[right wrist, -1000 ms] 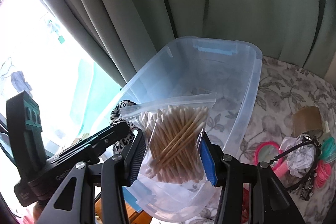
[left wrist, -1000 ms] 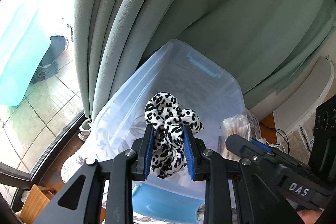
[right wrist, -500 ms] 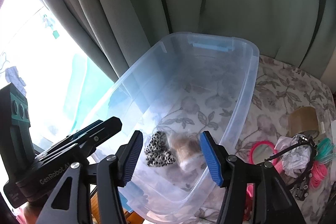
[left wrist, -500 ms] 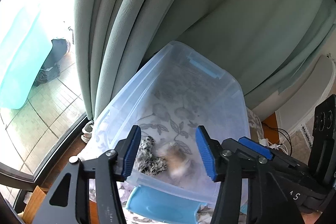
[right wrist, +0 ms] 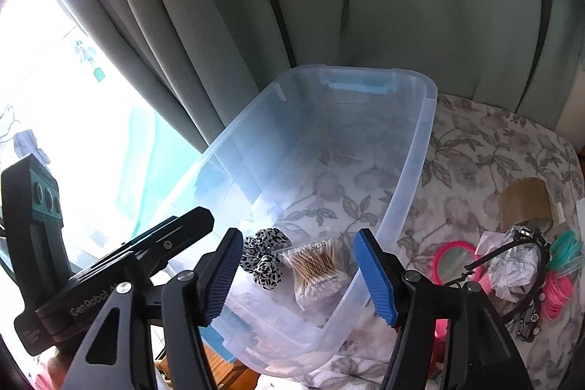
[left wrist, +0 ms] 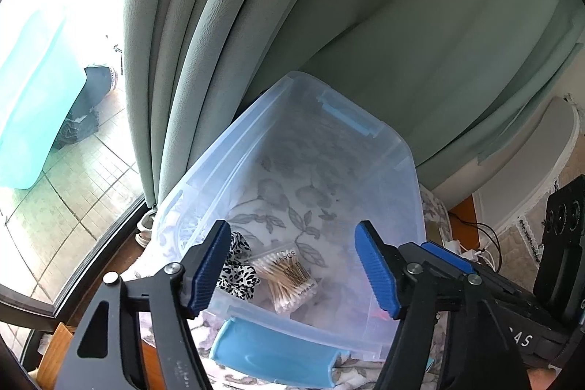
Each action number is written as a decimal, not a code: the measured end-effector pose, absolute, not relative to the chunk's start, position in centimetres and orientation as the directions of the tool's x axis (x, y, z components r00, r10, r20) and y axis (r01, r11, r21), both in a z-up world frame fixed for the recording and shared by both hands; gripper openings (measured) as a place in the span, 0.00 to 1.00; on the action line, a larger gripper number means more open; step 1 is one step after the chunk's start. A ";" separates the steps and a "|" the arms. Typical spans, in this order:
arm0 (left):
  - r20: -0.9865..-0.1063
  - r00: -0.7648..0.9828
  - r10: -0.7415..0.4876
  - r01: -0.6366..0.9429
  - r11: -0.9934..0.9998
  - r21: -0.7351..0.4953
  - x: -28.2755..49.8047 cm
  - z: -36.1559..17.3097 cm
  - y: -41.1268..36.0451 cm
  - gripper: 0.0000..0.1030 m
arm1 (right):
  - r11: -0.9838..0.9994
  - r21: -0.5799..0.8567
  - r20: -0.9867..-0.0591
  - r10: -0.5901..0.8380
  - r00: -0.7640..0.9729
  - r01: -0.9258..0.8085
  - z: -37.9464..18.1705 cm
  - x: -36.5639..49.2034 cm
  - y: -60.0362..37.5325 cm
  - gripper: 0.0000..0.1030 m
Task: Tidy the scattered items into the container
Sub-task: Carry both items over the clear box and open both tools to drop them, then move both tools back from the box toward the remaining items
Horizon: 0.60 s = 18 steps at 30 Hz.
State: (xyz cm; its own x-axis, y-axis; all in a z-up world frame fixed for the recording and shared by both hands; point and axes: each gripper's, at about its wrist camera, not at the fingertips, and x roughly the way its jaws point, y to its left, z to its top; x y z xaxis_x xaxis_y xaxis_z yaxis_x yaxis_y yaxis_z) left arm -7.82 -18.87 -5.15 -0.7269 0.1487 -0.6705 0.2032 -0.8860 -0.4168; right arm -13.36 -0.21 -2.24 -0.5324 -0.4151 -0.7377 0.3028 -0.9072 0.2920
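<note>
A clear plastic bin [left wrist: 409, 156] [right wrist: 424, 119] with blue handles stands on a floral cloth. On its floor lie a black-and-white leopard scrunchie [left wrist: 237, 275] [right wrist: 265, 253] and, right of it, a bag of cotton swabs [left wrist: 289, 275] [right wrist: 318, 265]. My left gripper [left wrist: 294, 271] hovers above the bin's near end, its jaws opening, nothing between the blue pads. My right gripper [right wrist: 298, 275] hangs beside it over the same end, jaws also opening and empty. In each wrist view the other gripper's body shows at the side.
Right of the bin on the floral cloth [right wrist: 493, 141] lie a pink ring [right wrist: 453, 260], crumpled paper [right wrist: 512, 264], a black headband [right wrist: 526, 280], pink and teal hair ties [right wrist: 559, 284] and a cardboard roll [right wrist: 526, 203]. Grey-green curtains [right wrist: 329, 6] hang behind; a window [left wrist: 55, 97] is left.
Both grippers opened and let go: the scrunchie dropped from the left, the swab bag from the right. Both now lie on the bin floor. The left gripper sank slightly.
</note>
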 end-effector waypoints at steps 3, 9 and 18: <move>-0.672 -0.727 0.145 0.200 -0.890 -0.409 -8.3 -5.8 -18.7 0.72 | -0.906 0.299 -0.734 -0.419 -0.535 0.299 -2.1 -13.0 0.0 0.70; -0.672 -0.727 0.141 0.181 -0.905 -0.386 -9.5 -7.6 -16.6 0.72 | -0.903 0.319 -0.721 -0.428 -0.545 0.289 -1.7 -12.1 1.1 0.70; -0.660 -0.736 0.152 0.120 -0.929 -0.349 -10.8 -9.2 -11.1 0.72 | -0.901 0.350 -0.684 -0.432 -0.587 0.255 -0.7 -10.0 4.1 0.70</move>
